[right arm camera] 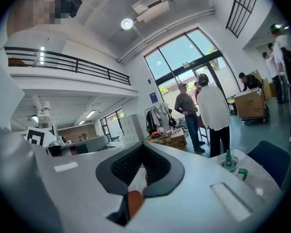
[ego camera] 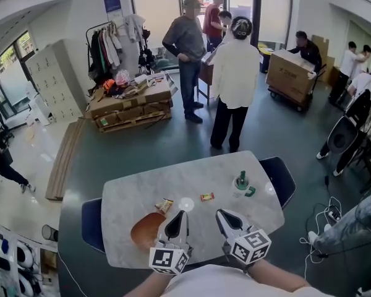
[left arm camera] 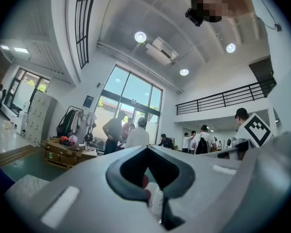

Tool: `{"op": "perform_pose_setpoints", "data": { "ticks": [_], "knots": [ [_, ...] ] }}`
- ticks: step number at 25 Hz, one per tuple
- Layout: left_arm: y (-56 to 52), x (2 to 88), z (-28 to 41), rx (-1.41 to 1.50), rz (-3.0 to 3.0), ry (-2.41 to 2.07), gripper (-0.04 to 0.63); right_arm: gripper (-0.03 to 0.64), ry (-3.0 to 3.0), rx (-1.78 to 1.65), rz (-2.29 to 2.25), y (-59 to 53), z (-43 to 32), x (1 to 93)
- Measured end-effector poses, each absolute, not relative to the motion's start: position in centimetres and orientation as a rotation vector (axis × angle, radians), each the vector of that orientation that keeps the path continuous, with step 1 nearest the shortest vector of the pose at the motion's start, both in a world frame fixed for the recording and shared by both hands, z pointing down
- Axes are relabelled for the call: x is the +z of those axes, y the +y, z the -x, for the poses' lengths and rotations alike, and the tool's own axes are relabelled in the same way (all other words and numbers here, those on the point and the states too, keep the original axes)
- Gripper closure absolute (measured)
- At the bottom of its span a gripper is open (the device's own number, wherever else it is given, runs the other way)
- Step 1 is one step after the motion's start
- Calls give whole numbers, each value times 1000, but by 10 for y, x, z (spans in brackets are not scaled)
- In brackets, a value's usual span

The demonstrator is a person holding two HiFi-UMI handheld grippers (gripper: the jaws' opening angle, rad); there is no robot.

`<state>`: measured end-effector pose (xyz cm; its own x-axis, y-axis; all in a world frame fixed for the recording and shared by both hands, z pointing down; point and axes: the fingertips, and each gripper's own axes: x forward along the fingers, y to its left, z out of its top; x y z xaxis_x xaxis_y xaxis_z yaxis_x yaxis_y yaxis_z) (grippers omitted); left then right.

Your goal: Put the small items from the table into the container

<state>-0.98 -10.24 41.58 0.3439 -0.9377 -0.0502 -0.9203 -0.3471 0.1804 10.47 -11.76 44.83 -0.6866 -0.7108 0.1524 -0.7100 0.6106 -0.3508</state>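
On the marble table point(ego camera: 136, 197) lie a small snack packet point(ego camera: 164, 206), a second red-yellow packet point(ego camera: 207, 197) and a round white piece point(ego camera: 185, 204). A brown bowl point(ego camera: 146, 230) sits at the near left. At the right stand a green-topped cup point(ego camera: 241, 183) and a small green item point(ego camera: 251, 192). My left gripper point(ego camera: 179, 214) hovers beside the bowl, its jaws together with nothing held. My right gripper point(ego camera: 222, 215) hangs near the front edge, also shut and empty. In the right gripper view, the gripper point(right arm camera: 143, 145) has the cup point(right arm camera: 228, 162) off to its right. The left gripper point(left arm camera: 148, 148) points level over the table.
Blue chairs point(ego camera: 89, 224) point(ego camera: 283, 177) stand at the table's left and right ends. Two people point(ego camera: 234, 82) stand on the floor beyond the far edge, near a pallet of boxes point(ego camera: 131, 107). Cables and a power strip point(ego camera: 331, 215) lie at the right.
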Motion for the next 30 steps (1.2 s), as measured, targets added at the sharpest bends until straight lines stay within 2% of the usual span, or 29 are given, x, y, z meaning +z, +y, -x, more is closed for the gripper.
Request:
{"op": "perform_pose_setpoints", "data": {
  "ticks": [17,28,30],
  "knots": [
    [-167,450,21,-128,-2436,-1613,595,589,2824,-647,1284,-186,-82,473],
    [-186,509,-10,10,-2399,-1505,595,581,2703,-733,1653,-214,-188,575],
    [-190,524,-19,40,-2394,-1498,595,518,2683,-762,1714,-216,-214,607]
  ]
}}
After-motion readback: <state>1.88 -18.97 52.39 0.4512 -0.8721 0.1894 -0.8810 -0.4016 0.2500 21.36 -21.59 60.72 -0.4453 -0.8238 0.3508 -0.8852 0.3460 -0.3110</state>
